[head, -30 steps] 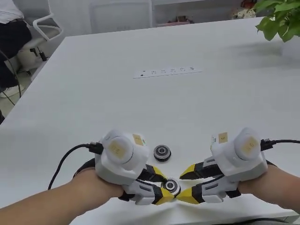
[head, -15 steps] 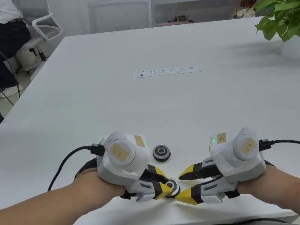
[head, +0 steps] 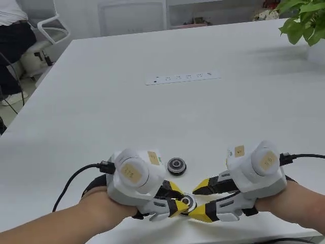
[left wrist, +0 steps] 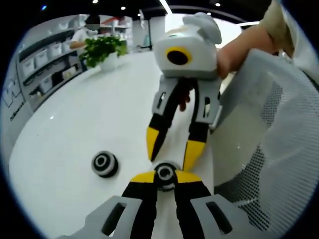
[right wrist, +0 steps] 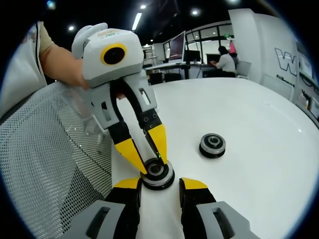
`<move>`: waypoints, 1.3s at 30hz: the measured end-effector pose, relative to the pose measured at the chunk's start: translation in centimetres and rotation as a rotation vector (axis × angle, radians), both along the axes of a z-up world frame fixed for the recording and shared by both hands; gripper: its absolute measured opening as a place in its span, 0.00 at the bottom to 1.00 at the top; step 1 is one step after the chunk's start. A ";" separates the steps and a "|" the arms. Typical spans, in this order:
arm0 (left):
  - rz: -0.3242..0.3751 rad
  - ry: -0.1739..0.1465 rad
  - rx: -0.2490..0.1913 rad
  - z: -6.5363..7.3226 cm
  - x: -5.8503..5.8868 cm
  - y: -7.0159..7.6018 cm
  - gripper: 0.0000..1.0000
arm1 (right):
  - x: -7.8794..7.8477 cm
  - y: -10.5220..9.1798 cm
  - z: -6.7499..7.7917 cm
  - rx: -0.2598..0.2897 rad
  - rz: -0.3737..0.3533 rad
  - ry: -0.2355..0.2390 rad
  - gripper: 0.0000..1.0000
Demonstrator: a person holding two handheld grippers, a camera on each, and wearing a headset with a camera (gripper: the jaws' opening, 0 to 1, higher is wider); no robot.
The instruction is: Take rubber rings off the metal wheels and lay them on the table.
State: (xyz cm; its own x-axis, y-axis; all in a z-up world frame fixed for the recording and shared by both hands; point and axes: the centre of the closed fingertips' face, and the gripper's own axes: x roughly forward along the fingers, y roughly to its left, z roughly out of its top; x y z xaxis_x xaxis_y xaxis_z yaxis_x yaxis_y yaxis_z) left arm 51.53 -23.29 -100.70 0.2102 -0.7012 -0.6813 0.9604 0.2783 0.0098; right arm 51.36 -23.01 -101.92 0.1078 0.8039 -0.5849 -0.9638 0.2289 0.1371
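pinches a metal wheel (head: 186,202) in the left claw (head: 179,200) at the counter (head: 152,112) edge, 6 o'clock; holds the right claw (head: 198,201) spread around it; has a second wheel (head: 176,165) lying near, at 12 o'clock.

Far wheel (head: 176,165) behind near wheel (head: 186,202)

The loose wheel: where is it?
In the head view the loose wheel lies on the table beyond the left tool, apart from the held wheel.

Left gripper (head: 177,199) jaws around a wheel (head: 186,202), right gripper (head: 197,201) opposite, second wheel (head: 176,165) beyond.
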 end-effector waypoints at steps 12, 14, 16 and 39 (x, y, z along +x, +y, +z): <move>0.016 -0.004 -0.012 0.0 0.0 0.0 0.14 | -0.4 -0.1 0.0 0.035 0.004 -0.002 0.23; 0.017 -0.004 -0.014 0.0 0.0 0.0 0.14 | -0.4 -0.1 -0.1 0.041 -0.002 0.005 0.23; 0.018 -0.004 -0.015 0.0 0.0 0.0 0.14 | -0.3 -0.3 -0.2 0.037 -0.007 0.007 0.22; 0.020 -0.013 -0.019 0.0 0.0 0.0 0.14 | -0.4 -0.8 -0.2 0.016 -0.016 -0.001 0.13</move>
